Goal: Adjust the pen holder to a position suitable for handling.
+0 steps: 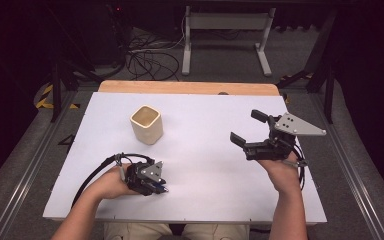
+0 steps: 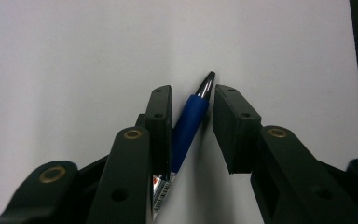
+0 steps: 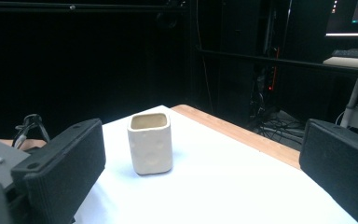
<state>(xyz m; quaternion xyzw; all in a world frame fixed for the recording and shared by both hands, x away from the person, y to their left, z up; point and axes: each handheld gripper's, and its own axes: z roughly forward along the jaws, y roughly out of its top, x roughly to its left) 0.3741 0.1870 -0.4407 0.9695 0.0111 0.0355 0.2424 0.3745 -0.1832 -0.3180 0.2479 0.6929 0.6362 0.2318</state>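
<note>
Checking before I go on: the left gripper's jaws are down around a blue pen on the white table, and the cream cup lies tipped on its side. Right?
Not quite. The cream cup stands upright with its mouth up, as the right gripper view shows. The rest holds: the left gripper has its jaws either side of the blue pen on the white table.

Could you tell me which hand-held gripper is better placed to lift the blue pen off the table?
The left hand-held gripper: the blue pen already lies between its jaws, touching one. The right hand-held gripper is open, held apart and facing the cream cup.
</note>
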